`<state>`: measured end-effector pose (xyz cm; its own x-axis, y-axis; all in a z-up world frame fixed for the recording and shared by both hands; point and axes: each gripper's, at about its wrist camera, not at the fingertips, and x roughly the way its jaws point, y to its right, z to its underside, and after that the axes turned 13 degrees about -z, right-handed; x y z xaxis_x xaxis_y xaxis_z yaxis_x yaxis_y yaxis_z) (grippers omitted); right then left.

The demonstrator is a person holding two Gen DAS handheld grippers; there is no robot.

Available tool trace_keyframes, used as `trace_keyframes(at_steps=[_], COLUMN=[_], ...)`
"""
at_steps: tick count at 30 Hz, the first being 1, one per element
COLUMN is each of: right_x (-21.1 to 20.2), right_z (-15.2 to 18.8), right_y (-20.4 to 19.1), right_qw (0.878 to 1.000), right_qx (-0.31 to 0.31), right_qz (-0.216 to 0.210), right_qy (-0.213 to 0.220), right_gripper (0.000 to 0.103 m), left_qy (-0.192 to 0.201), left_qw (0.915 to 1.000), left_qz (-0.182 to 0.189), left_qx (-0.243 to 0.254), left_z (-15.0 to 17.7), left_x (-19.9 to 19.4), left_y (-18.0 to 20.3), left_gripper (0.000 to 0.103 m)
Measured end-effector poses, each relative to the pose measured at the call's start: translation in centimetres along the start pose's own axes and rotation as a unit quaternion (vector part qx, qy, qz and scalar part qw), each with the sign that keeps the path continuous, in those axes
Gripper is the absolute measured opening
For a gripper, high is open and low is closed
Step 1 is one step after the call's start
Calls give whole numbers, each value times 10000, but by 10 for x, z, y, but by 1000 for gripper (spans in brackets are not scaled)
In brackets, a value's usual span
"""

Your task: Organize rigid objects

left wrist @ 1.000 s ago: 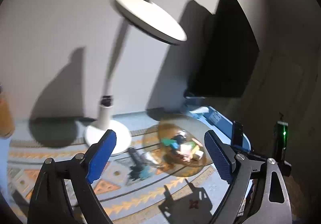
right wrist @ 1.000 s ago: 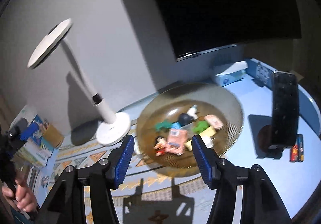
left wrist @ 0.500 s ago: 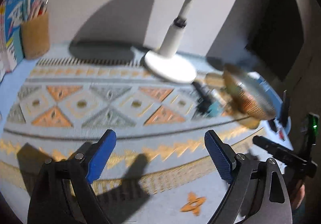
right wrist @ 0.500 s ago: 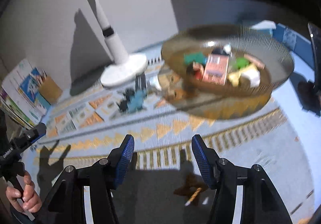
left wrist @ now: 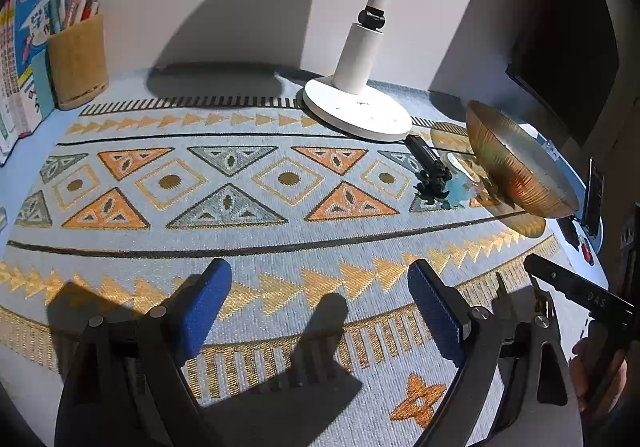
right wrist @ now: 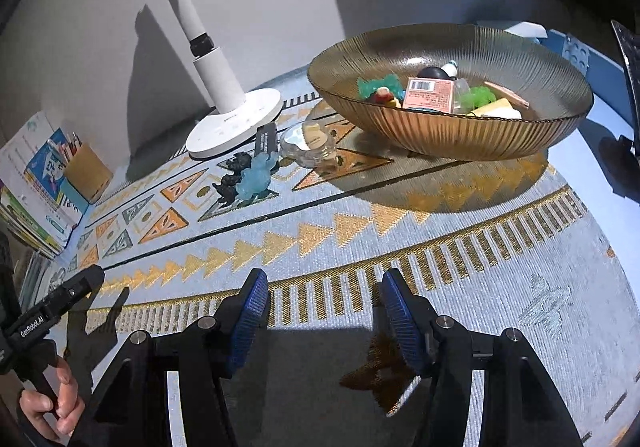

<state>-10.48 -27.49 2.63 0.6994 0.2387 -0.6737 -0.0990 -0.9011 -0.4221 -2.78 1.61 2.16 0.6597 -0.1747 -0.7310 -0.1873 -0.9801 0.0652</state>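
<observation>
An amber ribbed glass bowl (right wrist: 440, 127) stands on the patterned mat and holds several small toys and a pink card (right wrist: 428, 95); it also shows in the left wrist view (left wrist: 516, 167). Beside the bowl on the mat lie a black figure (right wrist: 234, 177), a pale blue figure (right wrist: 258, 175), a black stick (right wrist: 266, 139) and a clear round case (right wrist: 312, 145). My right gripper (right wrist: 322, 311) is open and empty, low over the mat's front. My left gripper (left wrist: 320, 303) is open and empty, low over the mat, well left of the toys (left wrist: 434, 179).
A white lamp base (right wrist: 236, 123) stands behind the loose toys. A pen cup (left wrist: 78, 63) and books (left wrist: 20, 59) sit at the far left. A dark monitor (left wrist: 576, 47) and a phone on a stand (right wrist: 628, 59) are at the right.
Both grippers have tilted down from the wall and lamp head toward the mat and settled low over its front. Both stay open and empty.
</observation>
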Motion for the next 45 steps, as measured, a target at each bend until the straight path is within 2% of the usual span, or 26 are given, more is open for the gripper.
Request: trace_keyframes(at_steps=[8,11,16,20,24,25,28,30,36,37,39,41,43,45], right_x=[-5,-1,9,17,17,18,19,19,18,19,28,41,50,58], right_z=[-4,-14,-44,-61,-73,-76,-83,-88,-101,-100,-94,-88,-87,-88], right_y=[7,10,10,15,27,30,44,51,78,77,67,47,29,12], right_qw=[9998,9993,9984,9987,9985,9982,9957,9949,9925,9929,9947,9971,9988,9985], right_qx=[203,349,498,484,545,584,816,873,1201,1172,1000,639,224,-218], right_qz=[32,-60,-161,-4,38,-62,-403,-467,-185,-161,-199,-236,-63,119], right_qy=[65,-85,-199,-143,-64,-91,-164,-173,137,119,-94,-350,-431,-492], right_gripper=[58,58,58,58,58,58,57,57,58,58,58,58,58,58], left_qy=[-111,-230,-252,-234,-328,-356,-460,-533,-515,-512,-636,-824,-929,-841], left_qw=[9999,9987,9954,9906,9854,9844,9825,9819,9792,9791,9792,9791,9779,9782], left_qz=[-17,110,537,489,474,470,496,515,655,739,996,1224,1414,1382], left_qx=[82,452,758,1253,1599,1658,1737,1741,1849,1824,1651,1398,1227,1299], left_z=[1,-5,-39,-53,-54,-54,-55,-57,-67,-69,-76,-81,-81,-79], left_x=[3,5,12,30,48,52,62,69,79,82,91,100,105,103], left_y=[4,21,57,90,110,114,118,119,131,131,129,123,122,126], left_gripper=[89,89,89,89,89,89,89,89,88,86,66,59,59,58])
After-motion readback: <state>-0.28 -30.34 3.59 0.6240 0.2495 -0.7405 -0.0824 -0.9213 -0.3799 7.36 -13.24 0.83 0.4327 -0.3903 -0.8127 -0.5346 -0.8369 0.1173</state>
